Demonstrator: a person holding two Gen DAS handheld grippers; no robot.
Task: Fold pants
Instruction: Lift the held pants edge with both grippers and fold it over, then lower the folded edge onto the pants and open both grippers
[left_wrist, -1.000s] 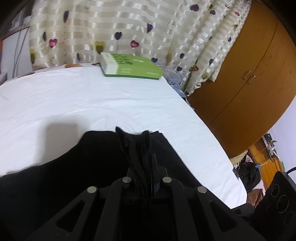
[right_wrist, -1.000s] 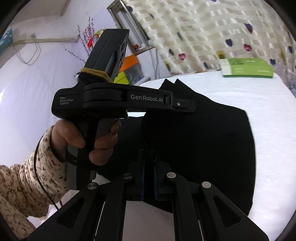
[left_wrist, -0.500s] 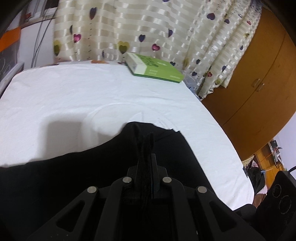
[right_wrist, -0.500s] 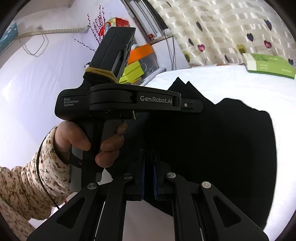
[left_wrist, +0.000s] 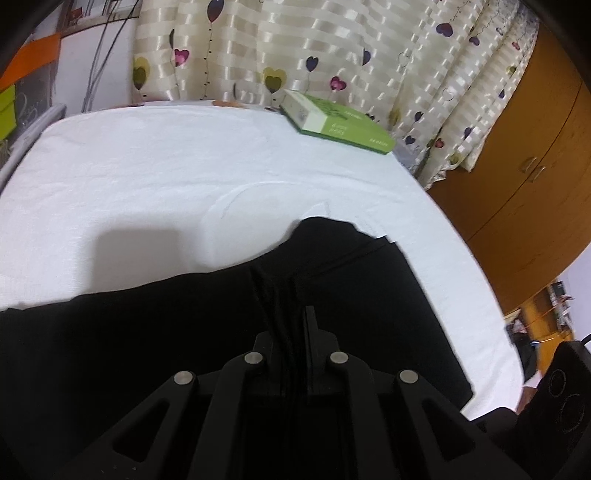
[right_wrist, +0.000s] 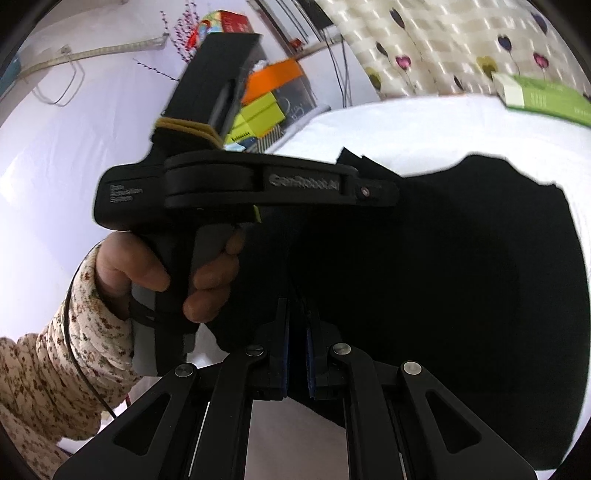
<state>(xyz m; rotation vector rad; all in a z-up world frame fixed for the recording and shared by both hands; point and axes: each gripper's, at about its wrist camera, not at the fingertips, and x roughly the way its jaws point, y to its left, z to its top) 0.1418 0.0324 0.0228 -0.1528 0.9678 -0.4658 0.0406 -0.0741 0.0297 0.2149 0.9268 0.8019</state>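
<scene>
The black pants (left_wrist: 369, 280) lie on the white-sheeted bed (left_wrist: 147, 177), running broadly from the left gripper (left_wrist: 291, 314) across to the right gripper (right_wrist: 297, 317), folded edge pointing toward the green book (left_wrist: 340, 123). Both grippers sit at the near edge. Each one's jaws are easing apart, black cloth still pinched between them.

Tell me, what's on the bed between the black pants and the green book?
Nothing: only bare white sheet lies between the pants and the book, as the left wrist view shows.
</scene>
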